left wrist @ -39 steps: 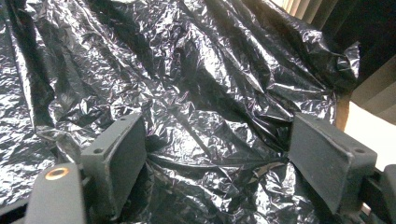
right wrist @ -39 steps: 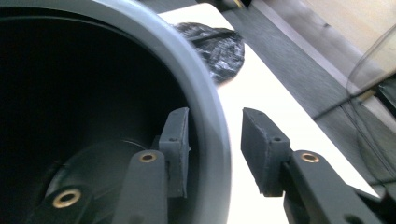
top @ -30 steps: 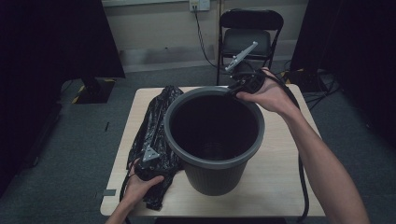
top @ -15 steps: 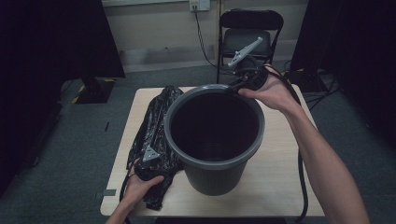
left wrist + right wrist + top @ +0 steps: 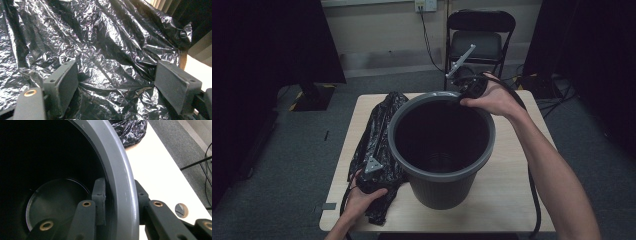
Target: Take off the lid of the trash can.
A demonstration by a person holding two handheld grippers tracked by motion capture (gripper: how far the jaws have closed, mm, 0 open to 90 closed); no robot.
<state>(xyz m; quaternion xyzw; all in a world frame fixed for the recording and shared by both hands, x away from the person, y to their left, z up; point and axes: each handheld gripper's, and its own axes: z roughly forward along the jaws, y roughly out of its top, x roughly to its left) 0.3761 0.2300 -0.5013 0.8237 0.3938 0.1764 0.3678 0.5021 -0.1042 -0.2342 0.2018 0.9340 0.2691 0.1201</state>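
Clamping my right gripper (image 5: 120,202) on the rim of the grey bin (image 5: 442,192), I have one jaw inside the wall and one outside. My left gripper (image 5: 115,87) hangs with jaws wide apart just over the crumpled black bag (image 5: 105,45), which lies beside the bin on the table (image 5: 512,200).

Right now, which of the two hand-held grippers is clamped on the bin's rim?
The right hand-held gripper: its jaws straddle the grey bin rim at the far side. The left hand-held gripper is open over the black plastic bag.
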